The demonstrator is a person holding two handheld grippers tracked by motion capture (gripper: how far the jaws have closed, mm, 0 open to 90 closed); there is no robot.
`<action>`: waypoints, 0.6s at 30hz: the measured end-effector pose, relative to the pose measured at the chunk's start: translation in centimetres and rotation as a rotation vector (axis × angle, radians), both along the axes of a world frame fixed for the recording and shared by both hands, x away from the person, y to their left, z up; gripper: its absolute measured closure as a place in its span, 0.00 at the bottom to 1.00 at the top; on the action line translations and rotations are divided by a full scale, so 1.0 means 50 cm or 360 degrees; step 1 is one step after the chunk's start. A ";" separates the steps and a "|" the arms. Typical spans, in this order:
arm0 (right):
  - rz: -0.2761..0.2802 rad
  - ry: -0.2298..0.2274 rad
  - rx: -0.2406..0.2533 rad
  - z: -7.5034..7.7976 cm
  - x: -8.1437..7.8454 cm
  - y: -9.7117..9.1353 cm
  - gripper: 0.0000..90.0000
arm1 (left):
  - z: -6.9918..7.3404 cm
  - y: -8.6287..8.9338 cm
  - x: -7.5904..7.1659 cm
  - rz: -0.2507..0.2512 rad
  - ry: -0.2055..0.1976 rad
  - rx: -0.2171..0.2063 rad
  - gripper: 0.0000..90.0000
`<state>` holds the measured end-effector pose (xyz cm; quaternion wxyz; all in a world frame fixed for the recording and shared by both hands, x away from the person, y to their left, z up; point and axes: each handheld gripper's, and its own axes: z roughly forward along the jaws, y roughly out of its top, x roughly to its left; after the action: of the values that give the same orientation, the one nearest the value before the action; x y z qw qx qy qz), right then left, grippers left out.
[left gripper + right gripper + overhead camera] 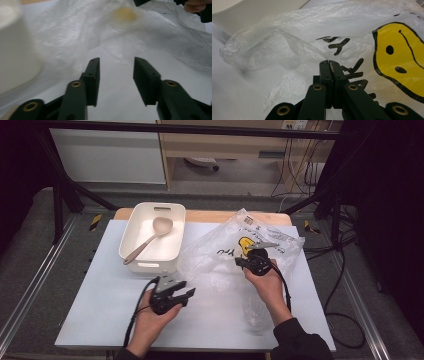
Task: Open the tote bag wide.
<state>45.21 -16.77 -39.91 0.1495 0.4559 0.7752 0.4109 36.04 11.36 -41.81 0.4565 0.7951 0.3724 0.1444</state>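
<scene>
Tub (pixel 152 239): white, at 11 o'clock on the worktop (pixel 100 295), just beside the bag's left edge. Open side up, so it can take or give up contents from above.

Spoon (pixel 150 237): wooden, lying inside the tub, bowl toward 1 o'clock, handle toward 7 o'clock resting against the near wall. Untouched by either claw.

Left claw (pixel 181 292): at 7 o'clock, held in the left hand (pixel 150 317), pointing toward 2 o'clock at the bag. In the left gripper view (pixel 116 80) the jaws stand partly apart with nothing between them and bare worktop beneath. Judged to be lined up on the bag's near left edge, ready to take a second hold.

Bag (pixel 240 255): thin clear plastic with a yellow smiley face (pixel 402 60) and black lettering, spread crumpled from centre to 2 o'clock. This is the item in hand.

Right claw (pixel 245 262): at 3 o'clock, over the bag. In the right gripper view (pixel 329 66) the jaws are pressed together, seemingly pinching a fold of film beside the lettering. Judged to be anchoring the bag so the other side can be pulled open.
</scene>
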 end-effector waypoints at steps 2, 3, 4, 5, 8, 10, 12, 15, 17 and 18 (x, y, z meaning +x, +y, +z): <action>0.0008 0.0017 -0.0006 -0.005 -0.004 0.004 1.00 | -0.015 -0.033 0.022 -0.0029 0.0031 0.0029 0.77; 0.0014 0.0022 -0.0008 -0.007 -0.006 0.006 1.00 | -0.021 -0.047 0.033 -0.0035 0.0035 0.0045 0.79; 0.0017 0.0025 -0.0015 -0.008 -0.008 0.008 1.00 | -0.027 -0.059 0.044 -0.0041 0.0043 0.0051 0.83; 0.0021 0.0024 -0.0012 -0.009 -0.010 0.009 1.00 | -0.032 -0.068 0.055 -0.0035 0.0060 0.0040 0.86; 0.0034 0.0026 -0.0022 -0.008 -0.015 0.013 1.00 | -0.049 -0.095 0.082 -0.0043 0.0104 0.0027 0.95; 0.0036 0.0028 -0.0017 -0.006 -0.016 0.015 1.00 | -0.055 -0.106 0.094 -0.0047 0.0134 0.0038 0.98; 0.0037 0.0020 -0.0010 -0.005 -0.016 0.015 1.00 | -0.059 -0.115 0.104 -0.0035 0.0128 0.0074 1.00; 0.0025 0.0015 0.0002 0.003 -0.014 0.010 1.00 | -0.066 -0.122 0.114 -0.0037 0.0130 0.0116 1.00; 0.0019 0.0012 0.0016 0.009 -0.011 0.005 1.00 | -0.073 -0.126 0.119 -0.0039 0.0140 0.0152 1.00; 0.0008 0.0009 0.0024 0.013 -0.009 0.002 1.00 | -0.075 -0.127 0.121 -0.0044 0.0137 0.0180 1.00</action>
<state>44.76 -16.65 -39.27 0.1427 0.4562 0.7737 0.4158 42.07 5.03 -45.55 0.3962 0.8302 0.3719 0.1245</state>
